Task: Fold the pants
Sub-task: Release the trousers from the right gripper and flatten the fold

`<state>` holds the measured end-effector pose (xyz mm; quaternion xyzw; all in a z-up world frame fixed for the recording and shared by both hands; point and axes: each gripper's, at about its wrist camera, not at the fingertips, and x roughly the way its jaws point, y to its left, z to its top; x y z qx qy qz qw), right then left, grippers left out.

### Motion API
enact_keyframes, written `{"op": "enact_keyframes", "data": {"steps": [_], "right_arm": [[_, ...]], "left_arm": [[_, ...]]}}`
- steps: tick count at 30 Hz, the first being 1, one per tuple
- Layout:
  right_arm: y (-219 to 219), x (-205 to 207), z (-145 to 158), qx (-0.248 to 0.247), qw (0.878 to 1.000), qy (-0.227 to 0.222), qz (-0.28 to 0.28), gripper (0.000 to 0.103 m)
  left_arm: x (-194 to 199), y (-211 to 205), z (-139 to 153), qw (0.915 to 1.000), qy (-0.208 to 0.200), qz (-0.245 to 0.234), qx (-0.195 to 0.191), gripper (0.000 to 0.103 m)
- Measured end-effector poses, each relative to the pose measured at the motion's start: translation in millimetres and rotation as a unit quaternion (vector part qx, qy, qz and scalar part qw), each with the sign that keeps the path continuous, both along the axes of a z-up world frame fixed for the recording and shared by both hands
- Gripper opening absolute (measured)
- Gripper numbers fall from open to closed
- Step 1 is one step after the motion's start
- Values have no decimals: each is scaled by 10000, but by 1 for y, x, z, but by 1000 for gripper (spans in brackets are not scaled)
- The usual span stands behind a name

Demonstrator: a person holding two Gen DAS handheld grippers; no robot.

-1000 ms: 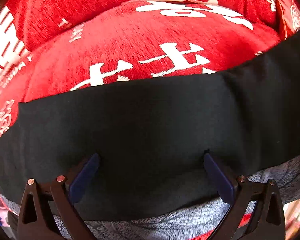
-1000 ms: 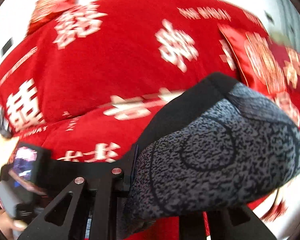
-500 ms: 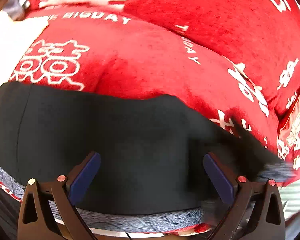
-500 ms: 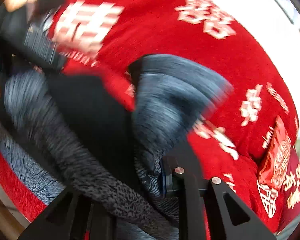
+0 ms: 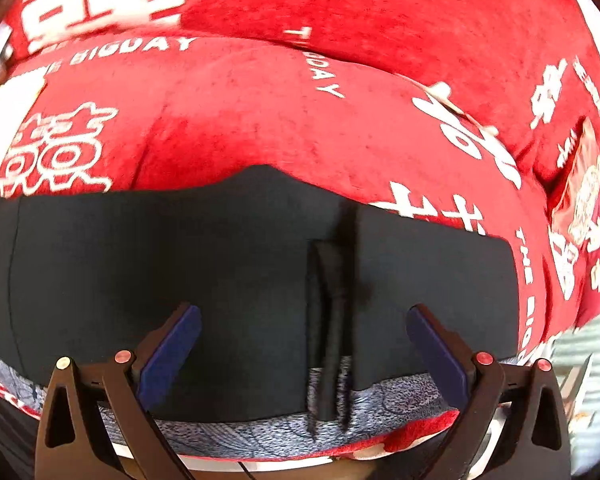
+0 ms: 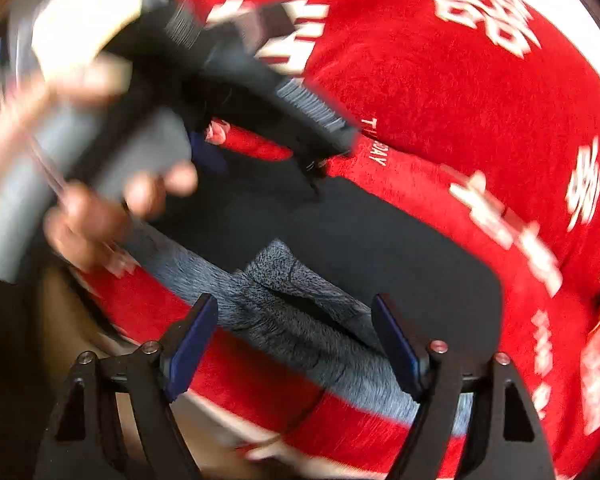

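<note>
The pants (image 5: 180,264) lie on a red bedspread as a flat black band with a grey patterned edge (image 5: 380,404) along the near side. A dark fold or strap (image 5: 332,312) runs down their middle. My left gripper (image 5: 300,344) is open and empty just above the black cloth. In the right wrist view the pants (image 6: 380,240) show black with a grey patterned flap (image 6: 284,304) folded on top. My right gripper (image 6: 292,340) is open and empty over that flap. The left gripper and the hand holding it (image 6: 100,168) appear blurred at the upper left.
The red bedspread (image 5: 300,120) with white characters and lettering covers the bed. A red pillow (image 5: 580,200) lies at the right. The bed's near edge (image 6: 260,432) runs under my right gripper, with pale floor below.
My right gripper has let go of the grey patterned cloth and now stands open over it. The cloth has dropped flat onto the black part. The left gripper stayed open.
</note>
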<state>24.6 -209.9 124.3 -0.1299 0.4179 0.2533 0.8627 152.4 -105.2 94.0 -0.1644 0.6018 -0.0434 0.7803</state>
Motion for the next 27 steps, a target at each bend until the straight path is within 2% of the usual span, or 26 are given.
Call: {"op": "enact_keyframes", "data": {"steps": [3, 6, 8, 10, 12, 14, 17, 19, 20, 24, 25, 27], "right_arm": [[-56, 26, 5, 791, 9929, 396, -791, 84], [-106, 61, -17, 1782, 9668, 1300, -1292, 84], [-122, 70, -43, 1948, 9504, 1864, -1552, 84], [-128, 70, -66, 1936, 9423, 2192, -1630, 83], [-123, 63, -68, 1753, 9515, 2059, -1469, 83], [-114, 61, -61, 1441, 9592, 2004, -1379, 83], [-103, 77, -53, 1032, 9635, 2042, -1387, 84], [-87, 99, -51, 351, 9684, 1960, -1502, 84], [-75, 110, -55, -107, 9685, 1985, -1502, 84], [-50, 138, -68, -1021, 9627, 1943, -1581, 87], [-47, 143, -69, -1183, 9624, 1868, -1580, 90], [-42, 158, -73, -1276, 9603, 1836, -1670, 103]], "left_arm": [[-1, -24, -1, 9995, -25, -264, 194, 103], [-11, -43, -12, 9973, 68, -468, 559, 103], [-19, -52, -27, 9940, 219, -602, 889, 103], [-31, -53, -43, 9932, 353, -647, 903, 103], [-40, -50, -42, 9945, 135, -593, 858, 103], [-39, -49, -42, 9945, 148, -563, 872, 103], [-37, -48, -43, 9947, 192, -460, 903, 103], [-39, -50, -43, 9944, 133, -395, 972, 103], [-39, -49, -42, 9944, 108, -375, 979, 103], [-42, -49, -44, 9949, 79, -336, 953, 103], [-43, -49, -45, 9949, 70, -323, 955, 103], [-44, -47, -45, 9948, 50, -327, 959, 103]]}}
